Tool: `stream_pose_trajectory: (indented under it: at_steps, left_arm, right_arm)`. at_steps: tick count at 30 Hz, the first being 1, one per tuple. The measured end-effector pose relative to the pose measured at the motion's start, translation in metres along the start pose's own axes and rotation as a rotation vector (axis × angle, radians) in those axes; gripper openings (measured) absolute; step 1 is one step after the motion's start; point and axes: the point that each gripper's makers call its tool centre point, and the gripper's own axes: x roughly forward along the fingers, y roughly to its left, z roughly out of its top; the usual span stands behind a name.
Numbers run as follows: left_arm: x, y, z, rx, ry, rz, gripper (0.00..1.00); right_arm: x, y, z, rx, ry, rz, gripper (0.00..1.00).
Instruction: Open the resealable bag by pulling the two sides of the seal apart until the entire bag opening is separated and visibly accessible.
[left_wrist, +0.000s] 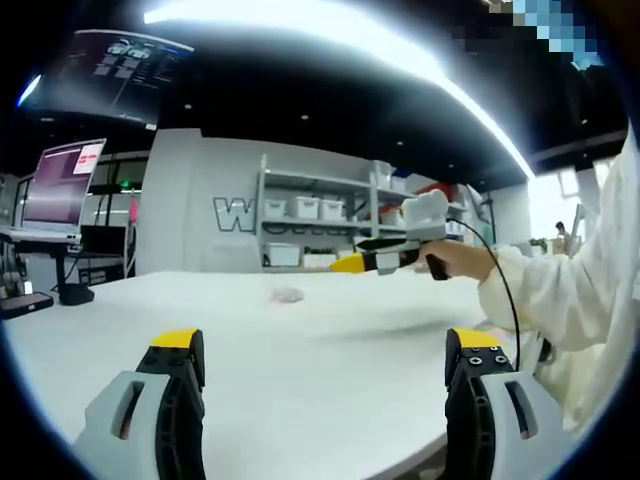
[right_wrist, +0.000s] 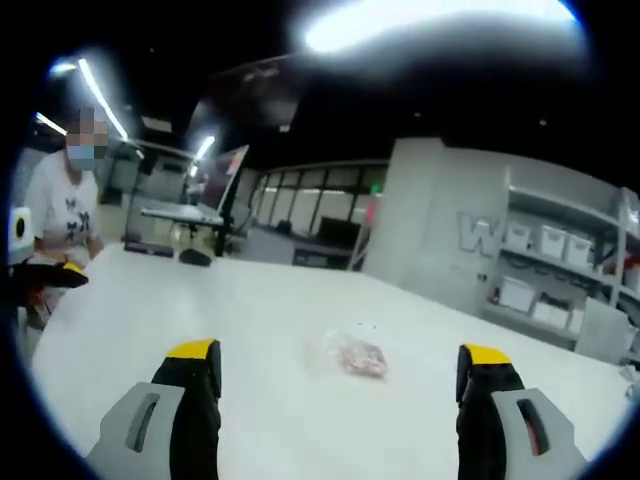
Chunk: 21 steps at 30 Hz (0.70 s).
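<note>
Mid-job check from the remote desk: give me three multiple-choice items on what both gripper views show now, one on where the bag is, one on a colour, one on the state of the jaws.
1. Where is the resealable bag?
A. On the white table
B. On the shelf
C. Held in the jaws

2. What colour are the jaw tips?
A. Red
B. Yellow
C. Blue

3. How does the right gripper stand?
A. Shut on the bag
B. Shut, empty
C. Open, bag untouched

Answers: 1 A, it lies flat on the tabletop ahead of the jaws. 2 B, yellow tips on dark jaws, on the left gripper too. 3 C, jaws spread wide with the bag beyond them.
</note>
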Motion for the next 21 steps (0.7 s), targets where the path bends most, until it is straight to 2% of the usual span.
stream_pose_trajectory:
  at_steps: [7,14,21]
  left_arm:
    - [-0.002,0.003,-0.001,-0.007,0.000,0.008,0.99]
    - [-0.001,0.003,-0.002,-0.009,0.002,0.008,0.99]
    - [-0.001,0.003,-0.004,-0.010,0.005,0.008,0.99]
  right_arm:
    - [-0.004,0.000,-0.001,0.008,-0.005,-0.005,1.00]
    - [-0.010,-0.006,-0.006,0.009,-0.002,-0.041,1.00]
    - [-0.016,-0.002,-0.007,0.005,-0.008,-0.052,1.00]
